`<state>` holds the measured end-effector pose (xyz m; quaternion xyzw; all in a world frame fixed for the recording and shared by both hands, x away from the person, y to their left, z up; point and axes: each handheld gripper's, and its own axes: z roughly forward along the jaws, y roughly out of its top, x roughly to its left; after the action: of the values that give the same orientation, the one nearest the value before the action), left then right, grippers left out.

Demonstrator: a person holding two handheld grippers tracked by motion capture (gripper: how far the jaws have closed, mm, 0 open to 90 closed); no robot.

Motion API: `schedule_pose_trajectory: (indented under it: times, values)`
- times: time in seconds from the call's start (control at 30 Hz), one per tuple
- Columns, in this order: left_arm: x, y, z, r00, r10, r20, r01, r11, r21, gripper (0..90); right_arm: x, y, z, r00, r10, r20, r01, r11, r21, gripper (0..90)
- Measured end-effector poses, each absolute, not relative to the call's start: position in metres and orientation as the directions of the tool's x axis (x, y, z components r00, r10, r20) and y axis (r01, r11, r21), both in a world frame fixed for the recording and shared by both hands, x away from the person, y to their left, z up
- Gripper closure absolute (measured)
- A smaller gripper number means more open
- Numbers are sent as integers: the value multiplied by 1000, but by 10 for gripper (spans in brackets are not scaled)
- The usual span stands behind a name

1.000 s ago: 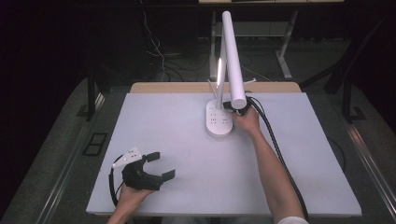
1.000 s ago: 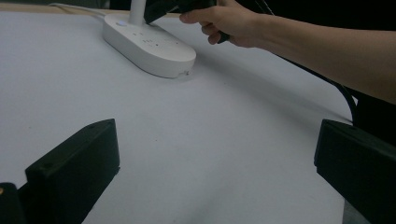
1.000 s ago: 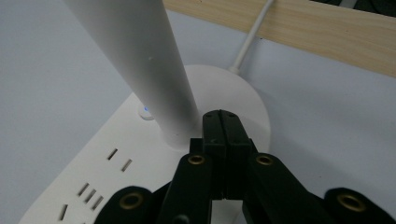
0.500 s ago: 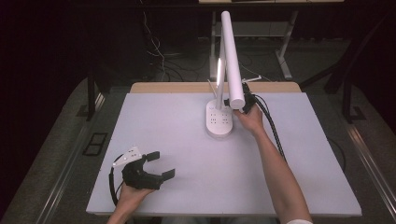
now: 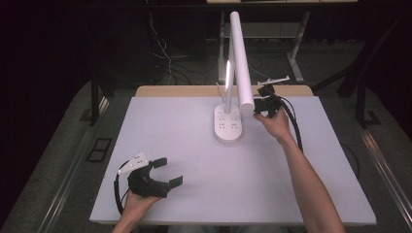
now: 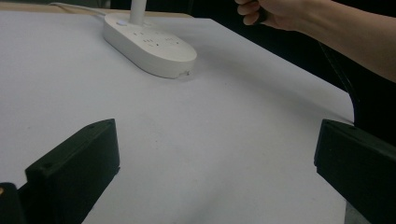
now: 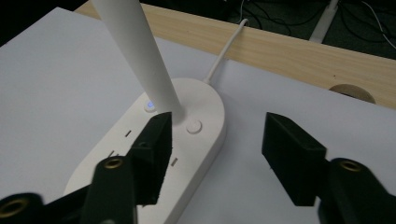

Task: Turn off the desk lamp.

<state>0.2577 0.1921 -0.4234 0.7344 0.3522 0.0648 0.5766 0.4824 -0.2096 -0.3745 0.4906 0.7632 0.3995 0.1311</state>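
Observation:
A white desk lamp stands at the back middle of the table, with an oval base [image 5: 228, 127] that carries sockets and a long tube head [image 5: 241, 58]. My right gripper [image 5: 257, 105] hovers just right of the head's lower end. Its jaws have just been opening and are open, with nothing between them. In the right gripper view it [image 7: 217, 154] looks down on the base [image 7: 191, 140], the post [image 7: 140, 51] and a blue-lit button [image 7: 149, 105]. My left gripper [image 5: 168, 171] rests open at the table's near left. Beyond its empty jaws [image 6: 217, 158] lies the base [image 6: 149, 44].
The white table top [image 5: 194, 194] stretches between the two grippers. The lamp's cord [image 7: 224, 51] runs back over a wooden edge strip [image 7: 303, 51] with a round hole [image 7: 348, 93]. Dark floor, cables and stand legs lie beyond the table.
My right hand has risen and drawn away from the side of the lamp base, to beside the lamp head's tip. The left gripper has stayed where it was.

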Motion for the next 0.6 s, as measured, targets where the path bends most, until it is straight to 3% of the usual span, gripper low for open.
schedule_pose_trajectory:
  times: [0.13,0.4,0.6]
  values:
    - [258,192,-424,741,594,-314,444,-84,892,0,474,-218,-369,-491,849,194,644,204,737,310]
    - [258,191,-424,741,594,-313,445,-85,891,0,457,-230,-360,-522,832,189,644,239,727,10]
    - [258,191,-424,741,594,-313,444,-85,892,0,434,-238,-353,-550,810,205,618,229,752,7]
